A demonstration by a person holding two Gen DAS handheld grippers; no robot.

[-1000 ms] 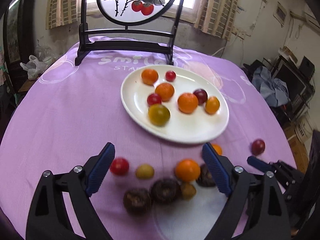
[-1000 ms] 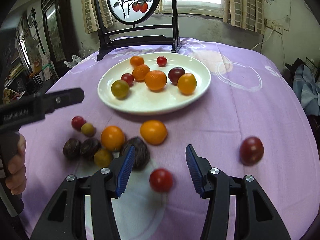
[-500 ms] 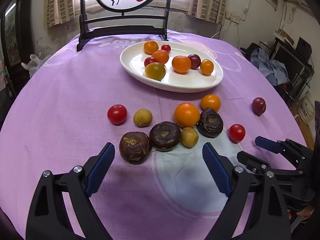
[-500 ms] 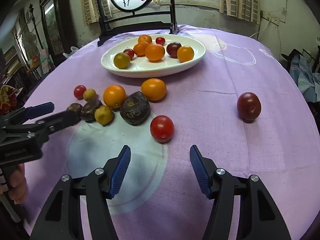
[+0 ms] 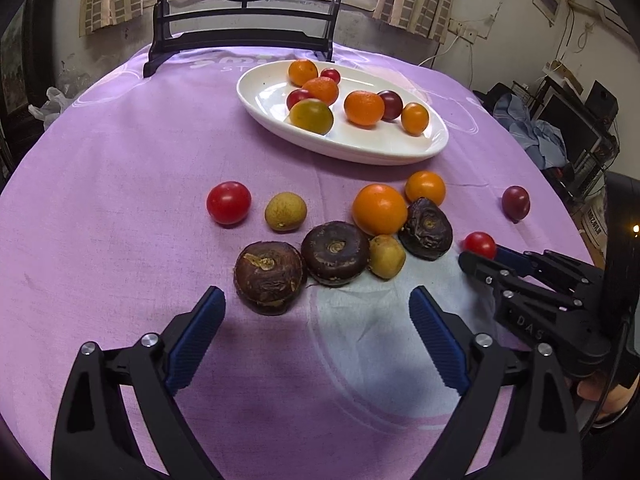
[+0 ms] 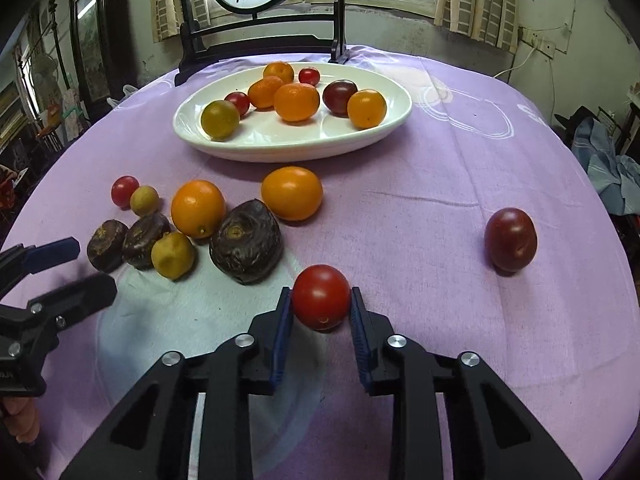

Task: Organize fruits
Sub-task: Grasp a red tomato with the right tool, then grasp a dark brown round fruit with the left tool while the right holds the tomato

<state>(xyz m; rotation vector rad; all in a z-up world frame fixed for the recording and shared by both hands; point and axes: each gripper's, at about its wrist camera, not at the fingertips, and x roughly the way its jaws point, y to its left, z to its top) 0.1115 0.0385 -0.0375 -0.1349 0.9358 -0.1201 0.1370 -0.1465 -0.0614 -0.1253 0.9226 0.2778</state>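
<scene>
Red cherry tomato (image 6: 321, 297), glossy and round, is clamped between the blue pads of the right gripper (image 6: 320, 312), whose jaws have just closed on it, on the purple tablecloth (image 6: 420, 220). Left gripper (image 5: 316, 320) is held wide open, empty, near a dark water chestnut (image 5: 269, 276).

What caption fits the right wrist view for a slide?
Right tool shut on a red tomato on the purple cloth, loose fruit left of it, white plate of fruit behind.

Fruit cluster (image 6: 200, 232) blocks left; bare cloth (image 6: 420, 208) right.
</scene>
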